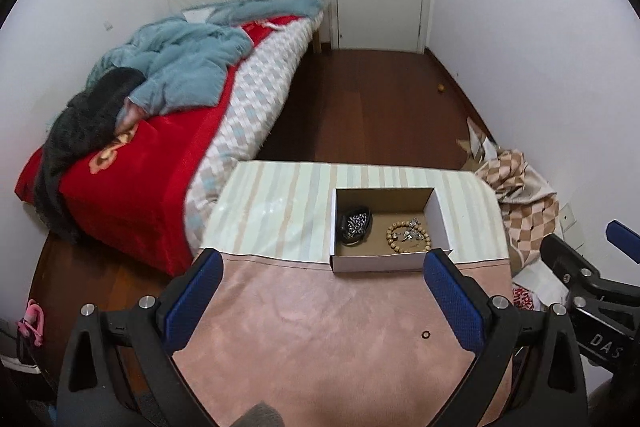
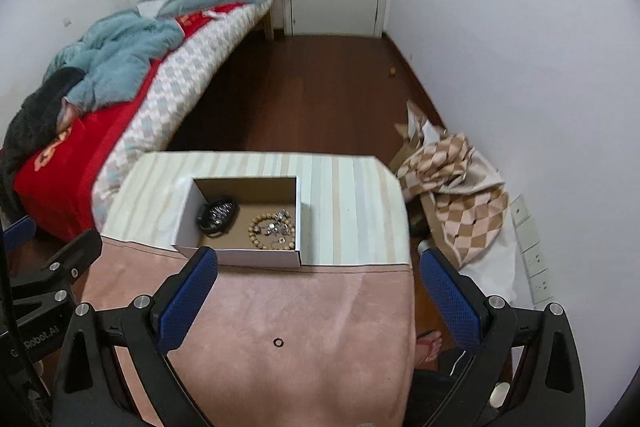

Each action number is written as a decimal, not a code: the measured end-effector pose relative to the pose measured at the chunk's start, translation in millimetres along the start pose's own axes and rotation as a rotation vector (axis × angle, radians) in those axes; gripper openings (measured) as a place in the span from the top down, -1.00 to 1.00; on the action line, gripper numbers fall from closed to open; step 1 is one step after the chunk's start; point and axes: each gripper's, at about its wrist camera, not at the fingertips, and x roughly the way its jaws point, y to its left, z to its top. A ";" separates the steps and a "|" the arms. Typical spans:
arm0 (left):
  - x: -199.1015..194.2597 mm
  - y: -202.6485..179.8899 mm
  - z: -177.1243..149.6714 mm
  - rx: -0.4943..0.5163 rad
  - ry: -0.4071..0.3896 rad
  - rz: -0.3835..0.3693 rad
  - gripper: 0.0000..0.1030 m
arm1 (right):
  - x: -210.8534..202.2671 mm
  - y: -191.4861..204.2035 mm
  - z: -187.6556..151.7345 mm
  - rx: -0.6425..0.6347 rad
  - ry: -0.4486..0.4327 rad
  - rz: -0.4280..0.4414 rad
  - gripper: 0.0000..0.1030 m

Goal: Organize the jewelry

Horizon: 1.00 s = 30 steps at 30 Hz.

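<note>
Hovering with both the left gripper [image 1: 323,267] and right gripper [image 2: 319,267] spread wide and empty, lining up over the small dark ring [image 2: 278,341] lying alone on the pink mat [image 2: 280,307], well short of the cardboard box [image 2: 240,259] already holding the wooden bead bracelet [image 2: 272,229], and needing a low, centred, gentle pinch.

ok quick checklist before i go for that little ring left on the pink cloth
1. Ring in sight, lying alone on the pink cloth: ok.
2. Right gripper open and holding nothing: ok.
3. Left gripper open and holding nothing: ok.
4. Ring sits between the right gripper's fingers in its view, nearer than in the left view: ok.
5. Box open on top, with bare floor beside the bead bracelet and the dark piece: ok.
6. Whether the flat ring can be pinched off the soft cloth: cannot tell.
</note>
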 end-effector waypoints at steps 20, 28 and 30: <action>-134.0 16.7 -22.1 -0.026 -0.131 -0.037 -0.99 | -186.9 -2.7 -33.9 -0.011 -0.226 -0.020 -1.00; -137.8 16.7 -31.1 -0.021 -0.100 -0.043 -0.99 | -206.3 -1.1 -40.3 -0.010 -0.215 0.000 -1.00; -134.5 17.9 -31.5 -0.029 -0.089 -0.038 -0.99 | -205.8 -1.5 -41.1 -0.010 -0.207 0.001 -1.00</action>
